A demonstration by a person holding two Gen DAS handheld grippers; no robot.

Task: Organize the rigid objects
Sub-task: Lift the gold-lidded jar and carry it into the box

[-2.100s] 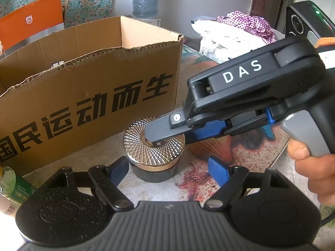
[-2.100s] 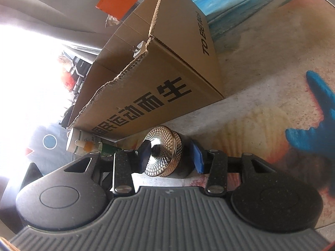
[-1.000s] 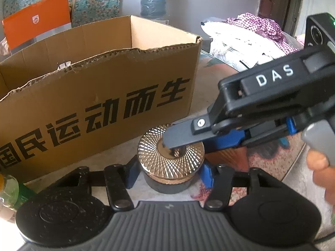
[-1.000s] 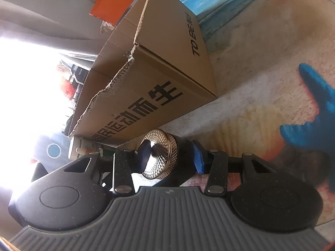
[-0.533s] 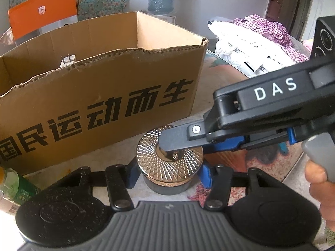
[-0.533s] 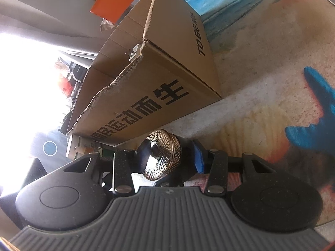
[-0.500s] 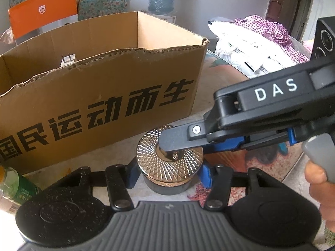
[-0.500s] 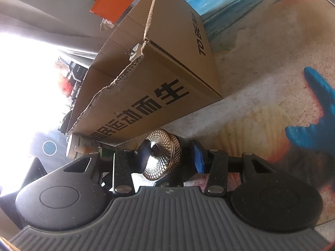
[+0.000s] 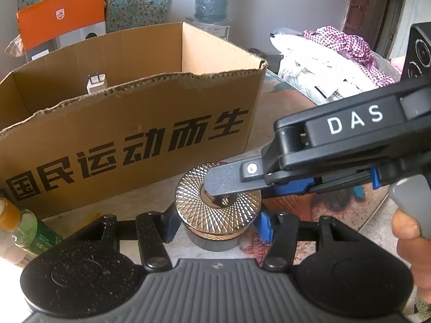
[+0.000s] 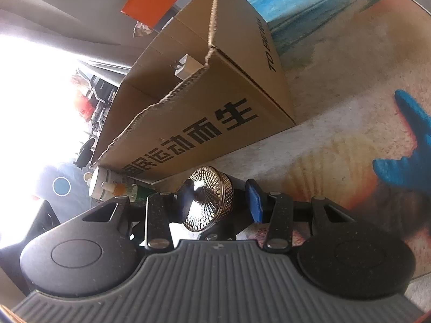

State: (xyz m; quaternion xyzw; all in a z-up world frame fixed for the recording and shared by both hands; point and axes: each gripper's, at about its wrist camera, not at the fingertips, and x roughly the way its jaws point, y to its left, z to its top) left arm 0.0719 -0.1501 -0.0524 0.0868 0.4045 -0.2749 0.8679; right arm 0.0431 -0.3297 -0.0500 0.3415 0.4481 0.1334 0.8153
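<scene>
A dark jar with a gold faceted lid (image 9: 218, 207) stands just in front of an open cardboard box (image 9: 129, 134) on the beach-print table (image 10: 336, 94). My left gripper (image 9: 217, 226) is shut on the jar, its blue pads against both sides. My right gripper (image 10: 221, 199) comes in from the right in the left wrist view and is shut on the same jar. One of its fingers (image 9: 229, 180) presses on top of the lid and its blue pad sits by the jar's body. In the right wrist view the jar (image 10: 212, 199) fills the gap between the jaws.
A white plug adapter (image 9: 95, 83) lies inside the box. A green bottle with an orange cap (image 9: 18, 226) lies at the box's left end. An orange carton (image 9: 62, 18) and a water jug (image 9: 212, 0) stand behind. Piled clothes (image 9: 336, 53) sit far right. A person's fingers (image 9: 409, 231) hold the right gripper's trigger.
Two seconds ago my left gripper stood wide open short of the jar; it has since moved in and closed on it. Over the last second both grippers hold still.
</scene>
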